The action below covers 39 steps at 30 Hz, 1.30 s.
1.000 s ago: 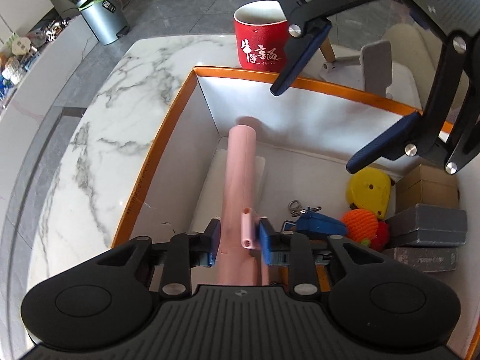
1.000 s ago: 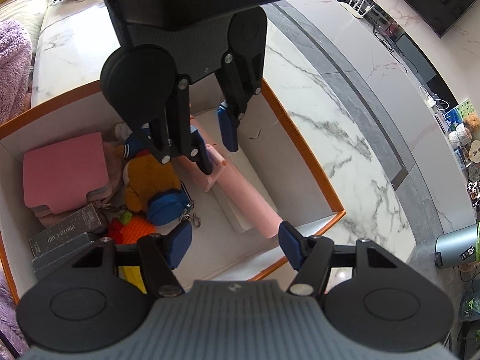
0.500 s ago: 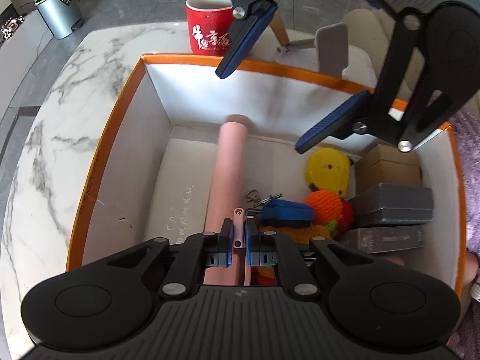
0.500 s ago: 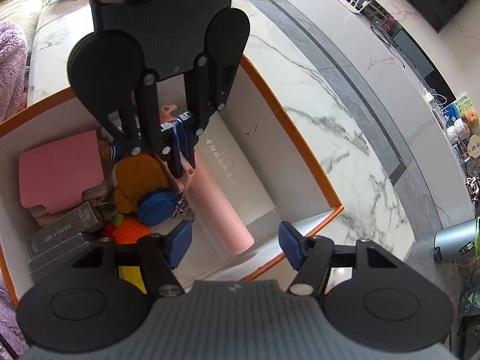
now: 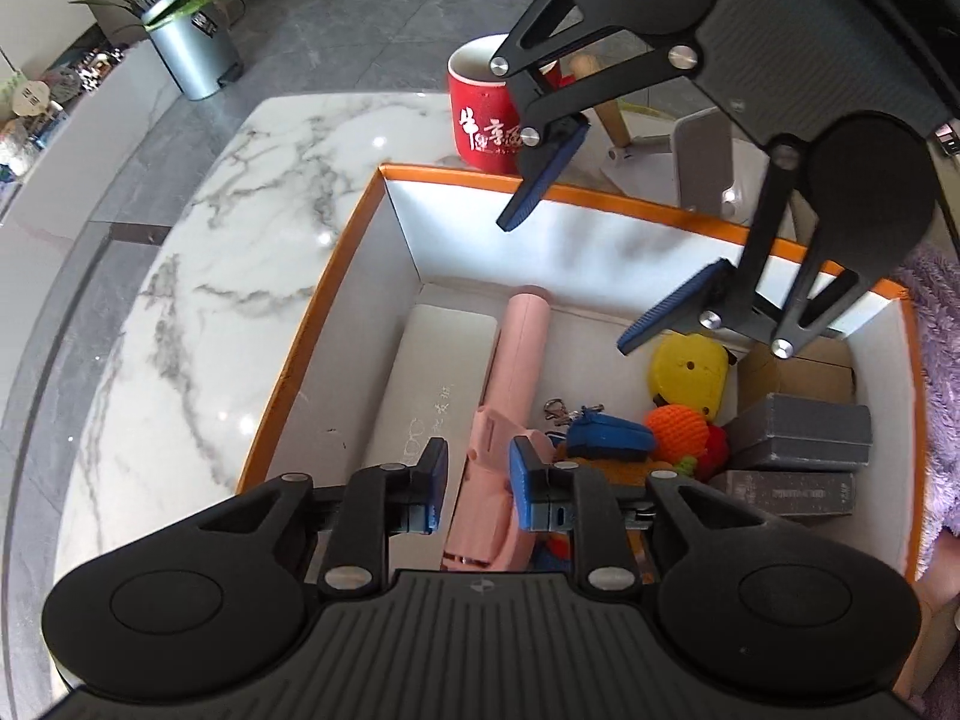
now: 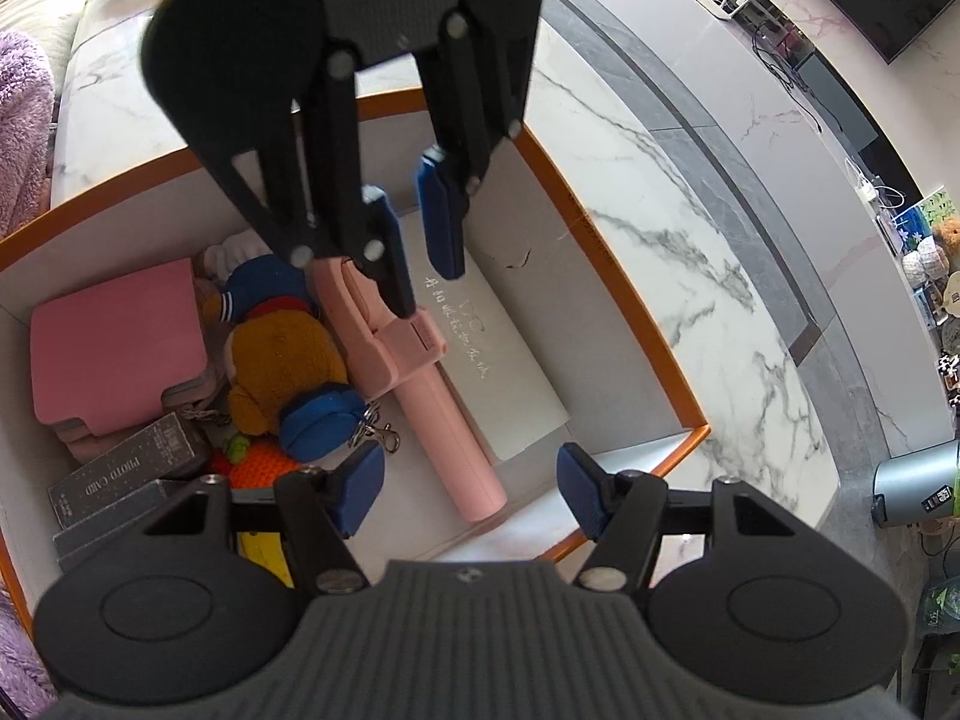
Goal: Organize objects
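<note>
White marble tabletop [image 5: 198, 276] frames an orange-rimmed box [image 5: 312, 324] at centre. Low in the left wrist view, the left gripper [image 5: 478, 492] is opening its jaws, blue pads [image 5: 433, 483] clear of the pink selfie stick [image 5: 516, 354] lying between them on the box floor. The release looks best finished by spreading wider and lifting straight up, so no pad snags the stick's hinged clamp. Smooth, pale pink and tubular, it rests beside a flat white case [image 5: 432, 384]. At upper right, the right gripper [image 5: 612, 276] hangs spread and empty. Plush toys [image 6: 282, 360] crowd the box's other side.
</note>
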Motion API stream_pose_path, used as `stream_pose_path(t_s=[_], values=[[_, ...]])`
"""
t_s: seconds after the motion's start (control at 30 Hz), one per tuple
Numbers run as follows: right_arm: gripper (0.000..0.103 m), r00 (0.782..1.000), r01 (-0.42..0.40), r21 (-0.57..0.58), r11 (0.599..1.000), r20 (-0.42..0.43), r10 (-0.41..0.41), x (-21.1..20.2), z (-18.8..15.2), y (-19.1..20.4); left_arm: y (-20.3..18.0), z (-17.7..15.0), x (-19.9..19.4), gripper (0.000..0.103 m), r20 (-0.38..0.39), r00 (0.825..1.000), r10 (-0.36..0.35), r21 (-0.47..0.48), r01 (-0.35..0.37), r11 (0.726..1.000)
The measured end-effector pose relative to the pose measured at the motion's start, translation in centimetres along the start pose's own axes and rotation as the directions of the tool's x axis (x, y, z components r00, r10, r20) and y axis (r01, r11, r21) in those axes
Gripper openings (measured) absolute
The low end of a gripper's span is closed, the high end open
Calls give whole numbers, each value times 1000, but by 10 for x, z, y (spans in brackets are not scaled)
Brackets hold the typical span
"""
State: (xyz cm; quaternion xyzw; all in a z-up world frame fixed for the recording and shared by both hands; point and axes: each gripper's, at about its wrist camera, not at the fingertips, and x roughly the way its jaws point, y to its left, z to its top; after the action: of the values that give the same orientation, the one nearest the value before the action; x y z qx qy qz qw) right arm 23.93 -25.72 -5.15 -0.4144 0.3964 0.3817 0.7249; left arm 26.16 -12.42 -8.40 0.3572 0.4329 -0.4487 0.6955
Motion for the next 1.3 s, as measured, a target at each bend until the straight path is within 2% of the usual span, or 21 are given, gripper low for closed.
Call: stream_pose_path(t_s=[0.1, 0.2, 0.33, 0.5, 0.57, 0.6, 0.7, 0.77, 0.8, 0.87, 0.93, 1.03, 1.07, 1.1, 1.17, 1.23, 1.3], values=[[65, 1000, 10, 35, 999, 18, -11, -16, 2, 2, -15, -5, -28, 36, 44, 998, 41, -17, -40, 999], [65, 999, 21, 108, 994, 37, -25, -34, 4, 4, -29, -11, -54, 37, 95, 988, 120, -84, -112, 990], [66, 995, 62, 235, 970, 67, -80, -60, 5, 14, -44, -19, -88, 37, 164, 961, 222, -238, -180, 954], [69, 982, 107, 418, 902, 98, -161, -98, 1, 34, -72, -33, -123, 44, 209, 917, 338, -377, -243, 893], [69, 974, 129, 471, 872, 104, -201, -111, -1, 47, -86, -42, -138, 48, 233, 888, 397, -439, -268, 858], [69, 969, 142, 498, 856, 108, -224, -117, -2, 54, -92, -46, -143, 53, 242, 874, 422, -470, -275, 839], [71, 954, 177, 576, 798, 100, -284, -128, -8, 77, -113, -61, -161, 62, 267, 809, 523, -580, -298, 758], [74, 949, 165, 629, 760, 111, -297, -133, -15, 92, -126, -72, -170, 71, 262, 766, 586, -641, -316, 700], [74, 948, 147, 656, 741, 122, -295, -135, -19, 99, -131, -76, -172, 74, 255, 751, 609, -667, -319, 673], [76, 947, 112, 712, 694, 136, -292, -137, -27, 114, -141, -86, -174, 76, 232, 734, 638, -720, -312, 620], [77, 941, 91, 744, 662, 153, -301, -137, -33, 129, -150, -95, -171, 84, 211, 721, 660, -755, -308, 578], [78, 925, 91, 787, 611, 161, -345, -138, -42, 150, -167, -108, -166, 88, 170, 679, 714, -788, -342, 513], [78, 920, 86, 798, 596, 166, -355, -138, -46, 158, -173, -113, -164, 88, 145, 667, 731, -802, -354, 482], [79, 917, 79, 807, 585, 171, -360, -139, -48, 164, -177, -115, -161, 88, 126, 661, 740, -811, -360, 460], [80, 910, 68, 829, 555, 176, -374, -140, -55, 178, -187, -124, -158, 88, 115, 659, 743, -824, -354, 442], [80, 901, 76, 836, 543, 175, -396, -142, -59, 191, -194, -132, -155, 88, 107, 672, 733, -841, -332, 426], [82, 892, 88, 844, 529, 169, -419, -144, -63, 203, -203, -141, -153, 88, 101, 676, 730, -853, -319, 413]])
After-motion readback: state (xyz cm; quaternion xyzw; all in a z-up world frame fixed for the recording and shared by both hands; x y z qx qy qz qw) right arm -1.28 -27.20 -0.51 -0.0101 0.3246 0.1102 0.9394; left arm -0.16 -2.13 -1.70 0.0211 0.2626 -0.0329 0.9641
